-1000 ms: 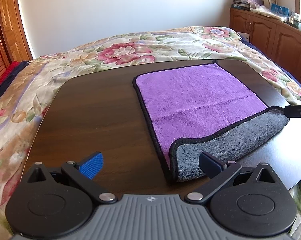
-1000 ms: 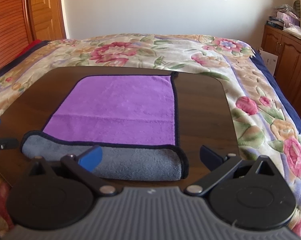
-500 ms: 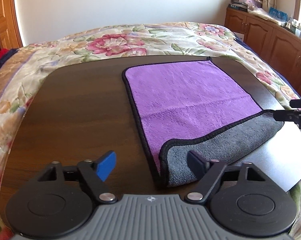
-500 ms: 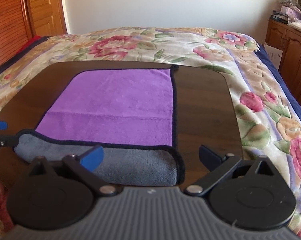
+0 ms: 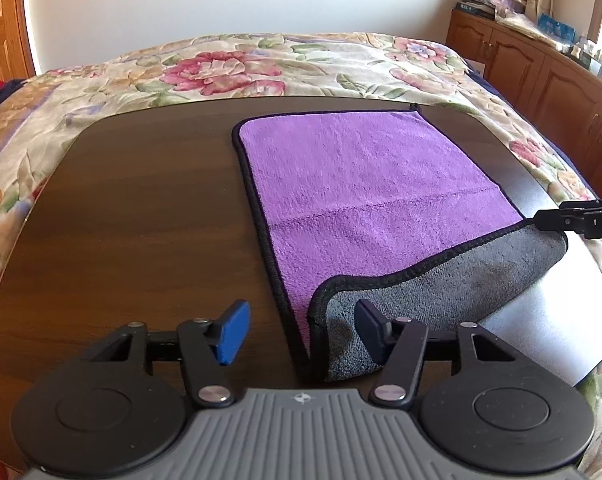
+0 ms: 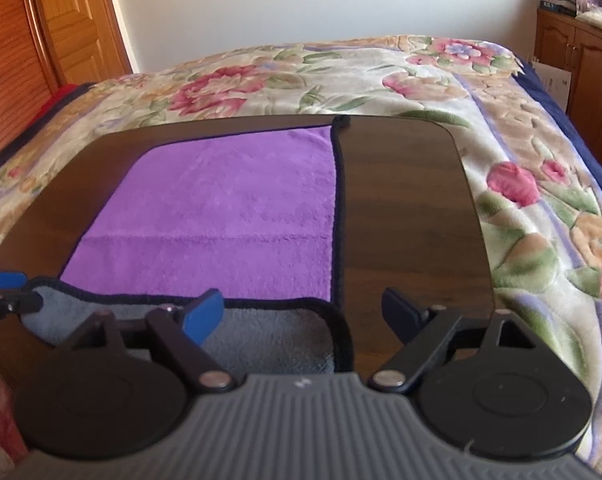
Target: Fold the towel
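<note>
We see one floral bedspread (image 5: 237, 68) under one dark wooden bench (image 5: 133, 224). One purple towel (image 5: 365, 184) lies on the bench, its near grey edge turned over. Our left gripper (image 5: 301, 330) and right gripper (image 6: 303, 314) gape wide around its near corners. "DA" marks the right gripper.

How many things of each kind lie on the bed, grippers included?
Towel: 1
Board: 1
Grippers: 2, left gripper and right gripper
Total: 4
</note>
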`<act>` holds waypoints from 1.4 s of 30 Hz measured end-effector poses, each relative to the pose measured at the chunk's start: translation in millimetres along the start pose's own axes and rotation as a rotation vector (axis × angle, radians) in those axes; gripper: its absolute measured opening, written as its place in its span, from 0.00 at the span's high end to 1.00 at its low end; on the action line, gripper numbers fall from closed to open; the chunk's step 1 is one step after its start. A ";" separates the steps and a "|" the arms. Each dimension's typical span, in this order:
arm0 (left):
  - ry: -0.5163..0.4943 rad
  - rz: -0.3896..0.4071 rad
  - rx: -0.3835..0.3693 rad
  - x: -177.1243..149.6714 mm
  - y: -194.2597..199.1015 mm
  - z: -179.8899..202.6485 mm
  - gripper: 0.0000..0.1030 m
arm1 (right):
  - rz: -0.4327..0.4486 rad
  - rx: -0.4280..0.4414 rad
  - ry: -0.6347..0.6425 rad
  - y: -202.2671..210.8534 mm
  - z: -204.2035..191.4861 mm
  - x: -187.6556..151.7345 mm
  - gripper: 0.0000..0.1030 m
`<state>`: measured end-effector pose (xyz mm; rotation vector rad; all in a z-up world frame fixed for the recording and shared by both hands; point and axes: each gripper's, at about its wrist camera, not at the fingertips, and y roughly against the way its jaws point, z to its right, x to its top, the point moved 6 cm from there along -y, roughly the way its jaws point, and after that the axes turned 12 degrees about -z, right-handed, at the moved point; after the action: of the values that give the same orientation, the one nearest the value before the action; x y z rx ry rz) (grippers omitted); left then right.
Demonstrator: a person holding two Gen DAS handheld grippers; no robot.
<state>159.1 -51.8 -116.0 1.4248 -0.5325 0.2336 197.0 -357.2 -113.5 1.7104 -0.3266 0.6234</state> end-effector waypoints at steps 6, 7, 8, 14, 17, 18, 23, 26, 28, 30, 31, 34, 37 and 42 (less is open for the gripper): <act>0.008 -0.002 -0.012 2.6 -0.6 -0.3 0.53 | -0.027 0.019 0.006 -8.6 6.1 1.6 0.20; 0.007 -0.003 -0.013 3.1 -1.1 0.1 0.55 | -0.033 0.024 0.006 -9.6 7.0 0.9 0.21; 0.006 -0.005 -0.014 4.0 -1.8 0.6 0.59 | -0.038 0.029 0.004 -10.5 8.4 0.9 0.23; 0.000 -0.013 -0.030 5.3 -3.9 3.9 0.79 | -0.060 0.048 -0.005 -13.6 12.3 -2.1 0.25; 0.001 -0.017 -0.038 4.0 -4.5 4.6 0.87 | -0.070 0.054 0.005 -15.1 11.6 -2.5 0.25; 0.001 -0.018 -0.040 4.3 -4.4 4.7 0.87 | -0.071 0.057 0.007 -15.5 11.4 -2.4 0.25; 0.000 -0.016 -0.046 3.9 -3.4 5.0 0.91 | -0.078 0.071 0.011 -15.7 11.2 -3.2 0.25; -0.003 -0.016 -0.045 3.4 -3.0 5.8 0.92 | -0.081 0.077 0.005 -15.7 12.2 -3.5 0.26; -0.005 -0.015 -0.043 3.4 -2.7 6.2 0.92 | -0.085 0.080 0.002 -15.8 13.3 -3.7 0.32; -0.005 -0.015 -0.043 3.3 -3.2 6.0 0.92 | -0.092 0.082 -0.004 -16.9 14.6 -3.9 0.38; -0.006 -0.015 -0.042 3.3 -3.2 6.0 0.92 | -0.094 0.083 -0.005 -17.5 14.5 -4.0 0.40; -0.009 -0.017 -0.040 3.1 -4.3 6.4 0.92 | -0.100 0.086 -0.004 -18.3 13.7 -5.0 0.43; -0.012 -0.019 -0.038 2.1 -5.7 6.8 0.92 | -0.105 0.083 0.004 -19.0 12.6 -5.6 0.48; -0.012 -0.019 -0.038 1.7 -5.7 7.1 0.92 | -0.112 0.080 0.007 -19.6 13.2 -6.6 0.57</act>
<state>161.8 -59.9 -119.8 1.3945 -0.5308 0.1991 205.1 -366.1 -134.9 1.7896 -0.2021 0.5663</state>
